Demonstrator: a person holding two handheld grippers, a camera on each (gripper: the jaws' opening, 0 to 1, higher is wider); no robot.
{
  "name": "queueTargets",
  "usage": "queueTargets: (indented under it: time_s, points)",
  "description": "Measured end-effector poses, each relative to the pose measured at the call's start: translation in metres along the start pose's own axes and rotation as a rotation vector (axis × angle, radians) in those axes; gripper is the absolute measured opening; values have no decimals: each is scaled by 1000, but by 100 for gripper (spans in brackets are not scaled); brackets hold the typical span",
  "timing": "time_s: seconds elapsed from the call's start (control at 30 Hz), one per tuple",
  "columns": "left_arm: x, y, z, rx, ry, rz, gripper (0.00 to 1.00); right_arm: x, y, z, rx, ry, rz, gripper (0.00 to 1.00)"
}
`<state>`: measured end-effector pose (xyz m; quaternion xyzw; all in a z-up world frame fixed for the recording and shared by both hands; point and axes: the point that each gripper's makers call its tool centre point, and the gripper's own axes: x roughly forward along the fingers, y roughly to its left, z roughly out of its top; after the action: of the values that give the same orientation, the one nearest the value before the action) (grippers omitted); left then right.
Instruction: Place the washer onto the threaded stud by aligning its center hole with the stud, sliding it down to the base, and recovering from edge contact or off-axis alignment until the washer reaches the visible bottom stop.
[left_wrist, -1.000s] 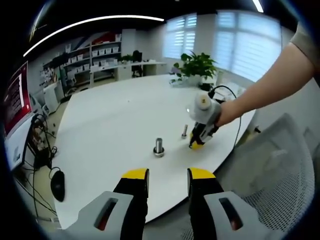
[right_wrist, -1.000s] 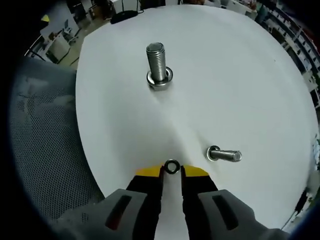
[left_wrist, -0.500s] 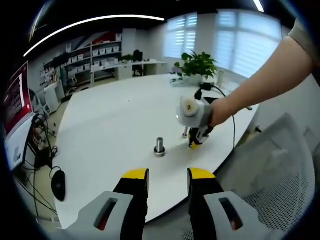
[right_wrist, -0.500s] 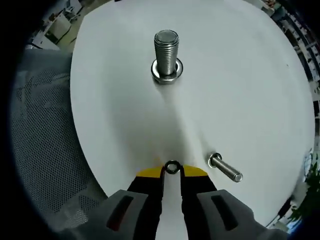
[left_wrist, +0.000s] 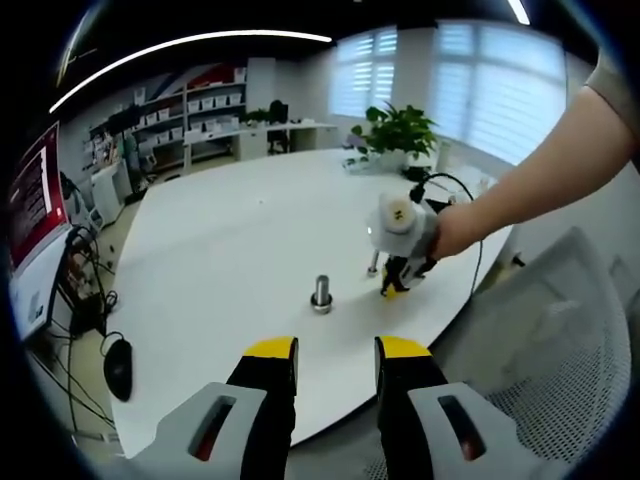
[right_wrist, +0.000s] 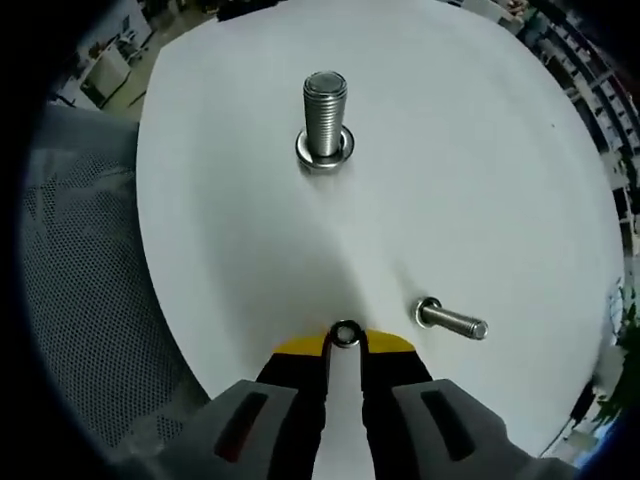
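While the right tongs (right_wrist: 345, 338) stay clamped on the washer (right_wrist: 345, 333), they have swung back a little; the stud (right_wrist: 325, 118) is far ahead. Left tongs (left_wrist: 336, 352) wait apart.

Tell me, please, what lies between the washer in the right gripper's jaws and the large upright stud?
Bare white table; the right gripper view shows nothing between washer and upright stud.
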<state>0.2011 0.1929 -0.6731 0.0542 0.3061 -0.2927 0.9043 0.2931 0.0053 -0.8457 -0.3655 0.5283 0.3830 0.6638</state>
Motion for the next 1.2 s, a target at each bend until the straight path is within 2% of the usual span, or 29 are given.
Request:
queueTargets:
  time_s: [0.3, 0.37, 0.57, 0.77, 1.2]
  points:
    - [0, 0, -1, -2, 6, 0, 29, -1, -1, 0, 38, -45, 8, 13]
    - [0, 0, -1, -1, 5, 0, 29, -2, -1, -2, 85, -55, 14, 13]
    - [0, 0, 0, -1, 2, 0, 29, -8, -3, -5, 131, -83, 11, 13]
    - [-1, 0, 1, -3, -6, 1, 29, -15, -8, -6, 156, -104, -1, 13]
    - [-2, 0, 6, -6, -30, 0, 30, -41, -30, -2, 198, -202, -73, 14]
